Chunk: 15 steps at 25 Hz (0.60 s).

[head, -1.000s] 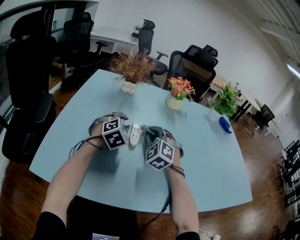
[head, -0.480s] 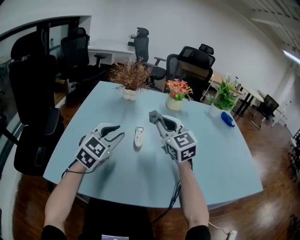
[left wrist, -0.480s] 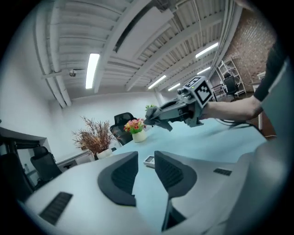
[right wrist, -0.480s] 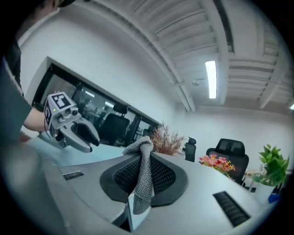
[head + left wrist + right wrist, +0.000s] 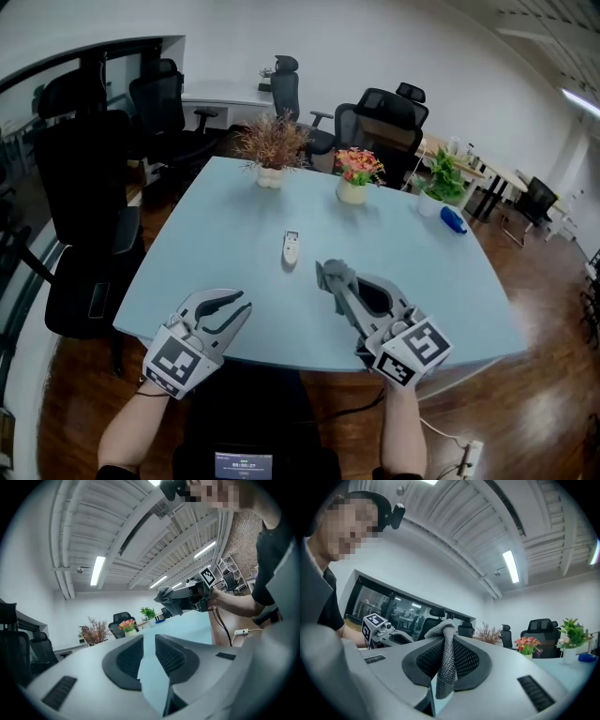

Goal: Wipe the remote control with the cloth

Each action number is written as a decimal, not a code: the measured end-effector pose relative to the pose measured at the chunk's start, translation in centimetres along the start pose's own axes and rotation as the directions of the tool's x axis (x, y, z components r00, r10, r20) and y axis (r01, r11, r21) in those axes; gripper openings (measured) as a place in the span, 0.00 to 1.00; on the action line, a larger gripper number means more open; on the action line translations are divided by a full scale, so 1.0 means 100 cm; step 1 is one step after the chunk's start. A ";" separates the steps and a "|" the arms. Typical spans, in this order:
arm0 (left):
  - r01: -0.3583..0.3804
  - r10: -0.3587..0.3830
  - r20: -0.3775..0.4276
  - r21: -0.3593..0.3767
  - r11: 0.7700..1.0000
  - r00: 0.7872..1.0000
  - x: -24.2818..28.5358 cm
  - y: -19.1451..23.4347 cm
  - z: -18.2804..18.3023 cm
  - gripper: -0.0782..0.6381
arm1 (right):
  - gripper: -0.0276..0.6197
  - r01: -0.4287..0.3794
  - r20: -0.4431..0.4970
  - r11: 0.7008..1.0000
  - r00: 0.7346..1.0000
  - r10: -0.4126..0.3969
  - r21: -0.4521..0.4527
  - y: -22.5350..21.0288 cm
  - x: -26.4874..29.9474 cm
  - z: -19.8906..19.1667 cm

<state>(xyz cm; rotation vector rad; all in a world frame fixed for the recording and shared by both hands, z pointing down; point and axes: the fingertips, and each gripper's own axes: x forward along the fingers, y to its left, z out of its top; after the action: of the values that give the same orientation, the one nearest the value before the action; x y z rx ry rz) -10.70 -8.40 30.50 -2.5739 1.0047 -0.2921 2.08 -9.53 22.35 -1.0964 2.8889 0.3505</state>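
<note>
A white remote control (image 5: pixel 291 247) lies alone in the middle of the light blue table (image 5: pixel 216 244). My right gripper (image 5: pixel 330 278) hovers near the table's front edge, below and right of the remote, shut on a grey knitted cloth (image 5: pixel 323 270). In the right gripper view the cloth (image 5: pixel 444 667) hangs pinched between the jaws. My left gripper (image 5: pixel 244 302) is held off the front left edge, well short of the remote. Its jaws have just been closing and stand a narrow gap apart with nothing between them (image 5: pixel 149 651).
At the table's far side stand a dry brown plant (image 5: pixel 272 145), a pot of flowers (image 5: pixel 354 178) and a green plant (image 5: pixel 441 187), with a blue object (image 5: pixel 452 220) beside it. Black office chairs (image 5: pixel 89 216) ring the table.
Both grippers have drawn back from the remote toward the table's front edge and spread apart. The remote stays on the table; the cloth stays in the right gripper.
</note>
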 end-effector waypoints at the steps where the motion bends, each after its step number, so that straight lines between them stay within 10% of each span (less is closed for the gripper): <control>1: 0.018 -0.018 0.008 -0.001 1.000 1.000 -0.008 -0.019 0.002 0.20 | 0.09 0.012 -0.001 1.000 1.000 -0.012 0.003 0.015 -0.013 0.000; 15: 0.038 -0.030 0.111 -0.070 0.997 0.993 -0.080 -0.182 0.078 0.15 | 0.09 0.014 0.015 1.000 1.000 -0.014 0.008 0.105 -0.167 0.029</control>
<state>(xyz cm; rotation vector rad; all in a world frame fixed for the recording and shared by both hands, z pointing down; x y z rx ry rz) -2.93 11.53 30.25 -2.6415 0.9490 -0.1238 7.59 9.59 23.42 -1.1074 2.8655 0.3444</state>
